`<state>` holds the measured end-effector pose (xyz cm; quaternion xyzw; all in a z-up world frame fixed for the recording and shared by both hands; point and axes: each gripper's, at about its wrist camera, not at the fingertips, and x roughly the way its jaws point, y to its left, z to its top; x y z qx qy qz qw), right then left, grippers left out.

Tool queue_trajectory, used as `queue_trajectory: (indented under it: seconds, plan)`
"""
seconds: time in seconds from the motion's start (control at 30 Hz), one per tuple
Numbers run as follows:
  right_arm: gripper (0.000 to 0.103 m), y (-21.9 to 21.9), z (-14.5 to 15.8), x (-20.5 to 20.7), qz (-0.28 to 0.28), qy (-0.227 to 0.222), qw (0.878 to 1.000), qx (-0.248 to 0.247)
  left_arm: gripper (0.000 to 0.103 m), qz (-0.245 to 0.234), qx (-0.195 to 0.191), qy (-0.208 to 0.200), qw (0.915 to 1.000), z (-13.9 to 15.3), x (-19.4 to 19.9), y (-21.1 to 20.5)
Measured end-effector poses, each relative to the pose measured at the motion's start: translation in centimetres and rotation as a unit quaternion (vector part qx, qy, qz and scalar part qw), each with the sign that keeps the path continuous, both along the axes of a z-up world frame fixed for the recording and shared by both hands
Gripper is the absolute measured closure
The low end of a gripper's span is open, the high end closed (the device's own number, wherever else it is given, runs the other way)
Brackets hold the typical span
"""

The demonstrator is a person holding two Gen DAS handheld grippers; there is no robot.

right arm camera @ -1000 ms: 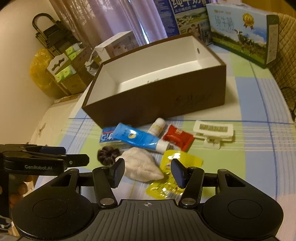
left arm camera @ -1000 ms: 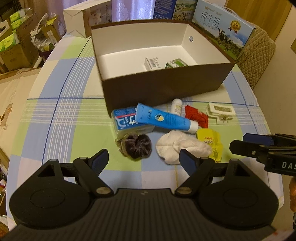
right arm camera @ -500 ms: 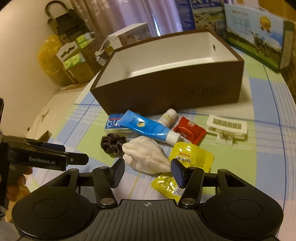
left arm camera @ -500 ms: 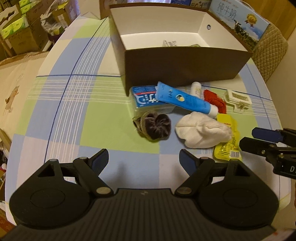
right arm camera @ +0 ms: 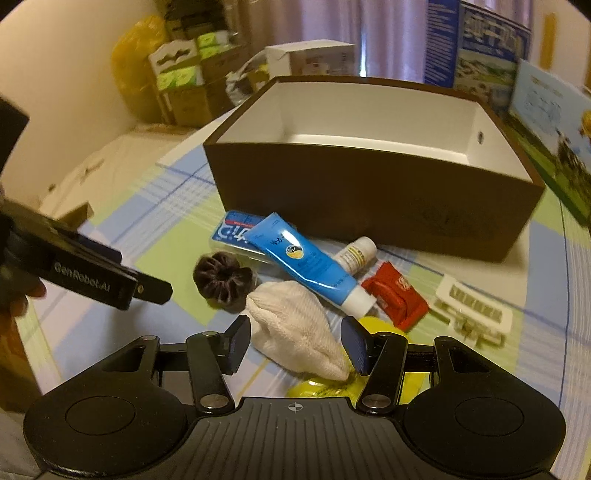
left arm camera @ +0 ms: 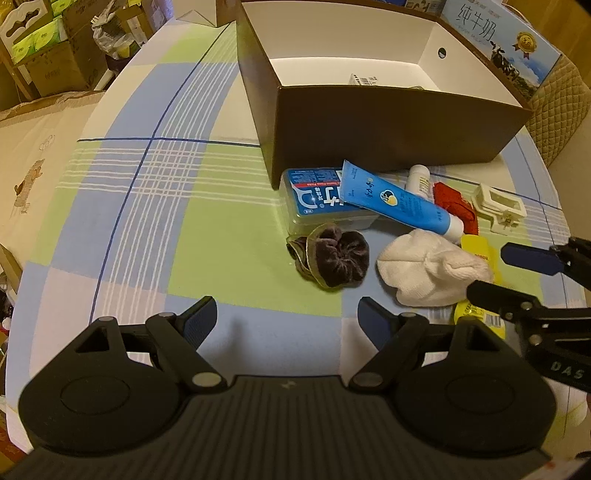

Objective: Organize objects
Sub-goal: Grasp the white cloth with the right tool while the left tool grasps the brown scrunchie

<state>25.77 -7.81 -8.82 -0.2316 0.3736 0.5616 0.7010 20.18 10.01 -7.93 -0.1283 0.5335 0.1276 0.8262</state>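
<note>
A brown box [left arm camera: 388, 133] [right arm camera: 369, 199] with a white inside stands on the checked tablecloth and holds small packets [left arm camera: 364, 79]. In front of it lie a blue tube [left arm camera: 395, 203] [right arm camera: 306, 264], a blue flat case [left arm camera: 317, 195], a dark scrunchie [left arm camera: 334, 260] [right arm camera: 221, 277], a white cloth [left arm camera: 428, 271] [right arm camera: 295, 328], yellow packets [right arm camera: 384, 328], a red pouch [right arm camera: 395, 295], a small white bottle [right arm camera: 356, 254] and a white clip [right arm camera: 472, 314]. My left gripper [left arm camera: 286, 319] is open, just short of the scrunchie. My right gripper [right arm camera: 295, 343] is open with the white cloth between its fingers.
Printed cartons [left arm camera: 495, 33] stand behind the box at the back right. A white carton [right arm camera: 310, 61] and stacked cardboard boxes [right arm camera: 181, 85] stand beyond the table's far left. The table edge curves close at the left and right.
Both grippers have moved forward and lower toward the pile. The right gripper's fingers now straddle the white cloth. The left gripper has shifted left, so the objects sit further right in its view.
</note>
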Motion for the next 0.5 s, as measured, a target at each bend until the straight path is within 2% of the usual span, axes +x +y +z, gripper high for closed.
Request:
queue_trajectory:
  seconds: [0.27, 0.3, 0.33, 0.37, 0.5]
  plan:
    - [0.051, 2.1, -2.6, -0.8, 0.057, -0.052, 0.997, -0.031, 0.023, -0.001, -0.005, 0.006, 1.0, -1.0, 0.7, 0.4]
    - [0.055, 2.3, -3.0, -1.0, 0.064, -0.063, 0.995, -0.038, 0.023, -0.001, -0.005, 0.007, 1.0, -1.1, 0.7, 0.4]
    - [0.068, 2.4, -3.3, -1.1, 0.071, -0.07, 0.994, -0.044, 0.023, 0.0, -0.006, 0.007, 1.0, -1.2, 0.8, 0.4]
    - [0.074, 2.5, -3.6, -1.2, 0.079, -0.075, 0.993, -0.051, 0.023, 0.001, -0.006, 0.007, 1.0, -1.3, 0.8, 0.5]
    - [0.083, 2.0, -4.0, -1.6, 0.1, -0.091, 0.989, -0.053, 0.023, 0.003, -0.004, 0.009, 0.9999, -1.5, 0.8, 0.6]
